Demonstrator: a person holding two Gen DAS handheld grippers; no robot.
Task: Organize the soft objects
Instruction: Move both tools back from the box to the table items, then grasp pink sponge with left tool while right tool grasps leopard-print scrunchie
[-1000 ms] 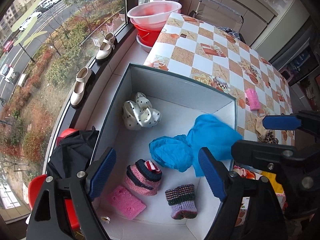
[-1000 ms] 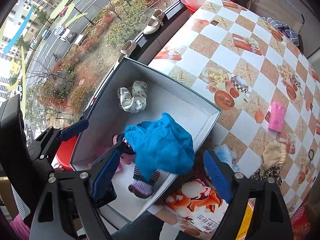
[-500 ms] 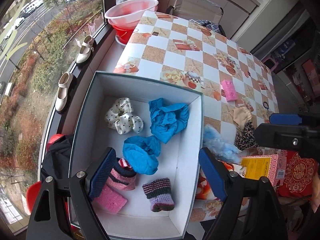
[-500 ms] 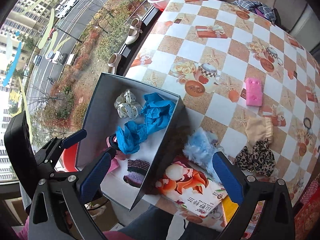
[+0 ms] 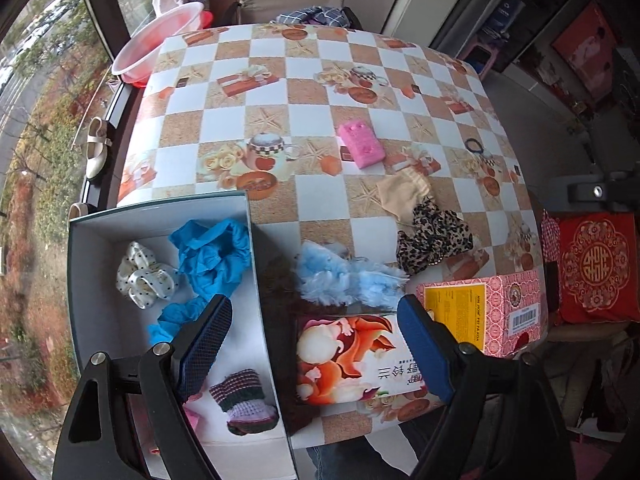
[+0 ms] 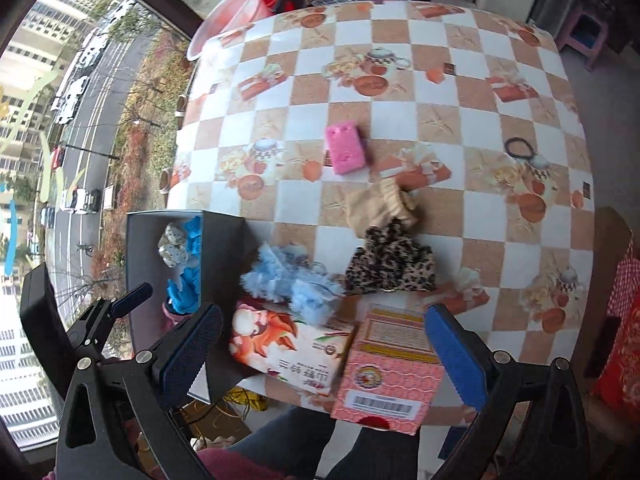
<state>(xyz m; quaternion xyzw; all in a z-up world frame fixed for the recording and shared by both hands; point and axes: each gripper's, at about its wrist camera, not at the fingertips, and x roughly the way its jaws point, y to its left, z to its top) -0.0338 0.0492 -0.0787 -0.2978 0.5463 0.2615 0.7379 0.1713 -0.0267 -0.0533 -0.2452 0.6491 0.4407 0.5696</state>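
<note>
An open white-lined box [image 5: 256, 264] at the table's left edge holds blue cloths [image 5: 212, 256], a dotted scrunchie [image 5: 144, 280] and a knitted sock [image 5: 244, 404]. On the checked tablecloth lie a light blue fluffy piece [image 5: 344, 276], a leopard-print cloth [image 5: 434, 238], a beige cloth [image 5: 404, 196] and a pink sponge [image 5: 360, 144]. My left gripper [image 5: 314, 352] is open over the box's right wall and a tissue pack [image 5: 352, 356]. My right gripper [image 6: 320, 356] is open and holds nothing, above the tissue pack [image 6: 288, 348] and a pink carton [image 6: 392, 364], just short of the fluffy piece [image 6: 292, 280] and leopard cloth [image 6: 390, 266].
A black hair tie [image 6: 520, 148] lies at the table's right. A pink basin [image 5: 156, 44] stands at the far left corner, shoes [image 5: 96, 148] on the window sill. A chair with checked cloth [image 5: 312, 16] is behind the table. A red cushion [image 5: 592, 268] sits to the right.
The blue cloth between the right fingers dropped into the box and the right jaws widened. Both grippers swung right, from over the box to the table's near edge.
</note>
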